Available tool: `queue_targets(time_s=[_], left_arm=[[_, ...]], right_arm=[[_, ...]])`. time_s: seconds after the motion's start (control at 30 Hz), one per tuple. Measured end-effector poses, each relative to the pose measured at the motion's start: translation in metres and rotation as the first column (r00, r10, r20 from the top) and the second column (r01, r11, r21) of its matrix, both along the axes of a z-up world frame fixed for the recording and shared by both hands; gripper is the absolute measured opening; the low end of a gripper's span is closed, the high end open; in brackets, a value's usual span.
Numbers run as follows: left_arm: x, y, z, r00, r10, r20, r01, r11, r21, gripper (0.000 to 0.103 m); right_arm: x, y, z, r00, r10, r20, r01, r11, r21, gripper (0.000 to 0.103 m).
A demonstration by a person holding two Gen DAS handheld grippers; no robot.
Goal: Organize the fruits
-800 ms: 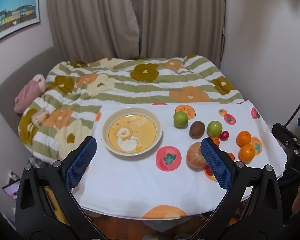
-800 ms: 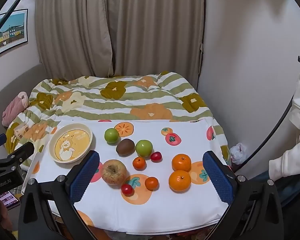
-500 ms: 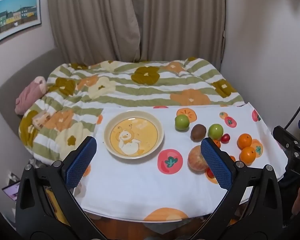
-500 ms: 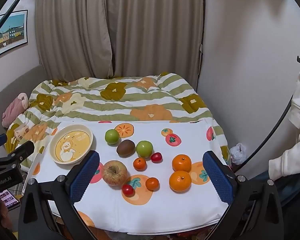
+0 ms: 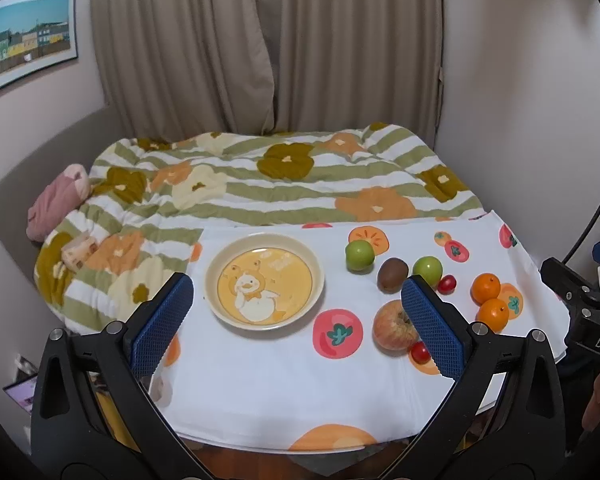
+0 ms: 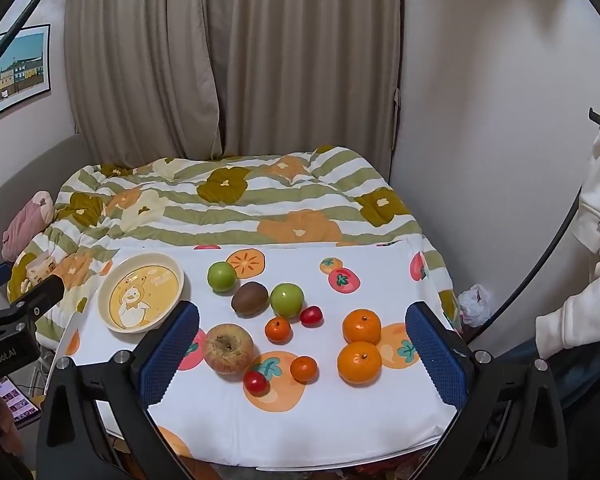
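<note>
An empty cream plate with a duck picture [image 5: 265, 282] [image 6: 142, 297] sits on the left of the fruit-print tablecloth [image 5: 260, 380]. To its right lie a red-yellow apple [image 6: 228, 348] [image 5: 392, 330], a brown kiwi [image 6: 249, 298], two green apples [image 6: 221, 276] [image 6: 286, 299], two large oranges [image 6: 361, 326] [image 6: 359, 362], two small tangerines [image 6: 278, 329] [image 6: 303, 368] and two red cherry tomatoes [image 6: 311, 315] [image 6: 256, 382]. My left gripper [image 5: 298, 326] is open and empty, above the table's near edge before the plate. My right gripper [image 6: 302, 354] is open and empty, above the fruit's near side.
Behind the table lies a bed with a striped floral quilt [image 5: 284, 184] and a pink plush [image 5: 58, 200]. Curtains [image 5: 268, 48] hang behind it. A wall stands close on the right. A person's white sleeve [image 6: 592, 240] is at the right. A phone [image 6: 16, 398] lies low left.
Both views have shifted slightly: the plate and fruit sit a little lower and closer in the frames. Both grippers stay open and empty.
</note>
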State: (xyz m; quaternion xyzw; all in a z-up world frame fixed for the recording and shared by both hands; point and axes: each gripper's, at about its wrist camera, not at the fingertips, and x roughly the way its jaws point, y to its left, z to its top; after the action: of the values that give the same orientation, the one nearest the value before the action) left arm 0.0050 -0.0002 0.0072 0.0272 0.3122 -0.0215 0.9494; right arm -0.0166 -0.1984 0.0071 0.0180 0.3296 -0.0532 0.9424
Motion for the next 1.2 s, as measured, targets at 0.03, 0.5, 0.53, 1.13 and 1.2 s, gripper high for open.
queue_targets(time_s=[0.03,0.5,0.53,1.13,1.2], left_arm=[[0.0003,0.0000,0.0007,1.000,-0.001,0.002,0.001,1.000,0.000,0.103],[0.0009,0.0020,0.0053,1.000,-0.017,0.020,0.017,1.000,-0.002,0.103],[0.0013,0.0021,0.0055,1.000,-0.017,0.020,0.017,1.000,-0.002,0.103],[0.0014,0.0012,0.0049,1.000,-0.016,0.017,0.016,1.000,-0.004,0.103],[0.0013,0.0009,0.0046,1.000,-0.016,0.017,0.016,1.000,-0.004,0.103]], right_arm=[[-0.0005,-0.0007,-0.0001,1.000,0.000,0.001,0.000,1.000,0.001,0.103],[0.0001,-0.0010,-0.0011,1.000,-0.001,0.002,0.001,1.000,0.001,0.103],[0.0002,-0.0011,-0.0012,1.000,-0.002,0.002,0.002,1.000,0.001,0.103],[-0.0001,-0.0005,-0.0019,1.000,-0.002,0.001,0.002,1.000,0.003,0.103],[-0.0002,-0.0004,-0.0020,1.000,-0.002,0.001,0.002,1.000,0.003,0.103]])
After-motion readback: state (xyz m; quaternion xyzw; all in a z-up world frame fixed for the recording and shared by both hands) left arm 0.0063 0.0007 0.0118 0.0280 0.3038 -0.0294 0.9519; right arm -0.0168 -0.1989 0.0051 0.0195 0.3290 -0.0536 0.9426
